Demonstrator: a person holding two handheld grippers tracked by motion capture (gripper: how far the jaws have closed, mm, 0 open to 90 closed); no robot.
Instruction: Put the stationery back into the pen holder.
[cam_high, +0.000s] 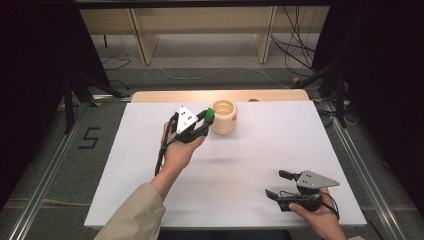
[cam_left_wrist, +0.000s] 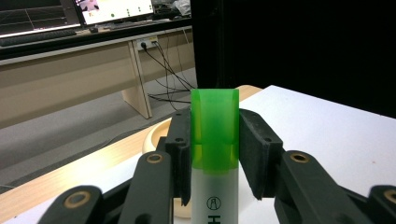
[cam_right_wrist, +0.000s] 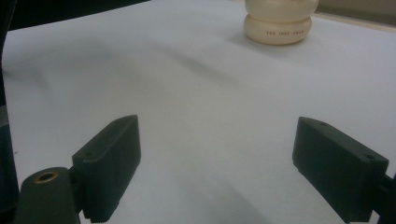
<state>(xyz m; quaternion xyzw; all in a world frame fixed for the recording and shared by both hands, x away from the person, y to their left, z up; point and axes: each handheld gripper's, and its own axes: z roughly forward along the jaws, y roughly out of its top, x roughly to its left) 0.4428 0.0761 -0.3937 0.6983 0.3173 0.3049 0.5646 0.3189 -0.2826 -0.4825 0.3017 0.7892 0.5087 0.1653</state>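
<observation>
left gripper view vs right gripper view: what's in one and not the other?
The left gripper view has the left gripper with its jaws shut on a green-capped highlighter, plus desks and monitors behind. The right gripper view has the right gripper with jaws wide apart and nothing between them, just above the tabletop. Both share the white table and the cream ribbed holder, which in the left gripper view peeks out as a rim behind the jaws.

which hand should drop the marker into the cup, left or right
Left. The left gripper already clamps the green-capped marker right beside the cup. The right gripper sits open and empty at the table's near edge, far from the cup.
</observation>
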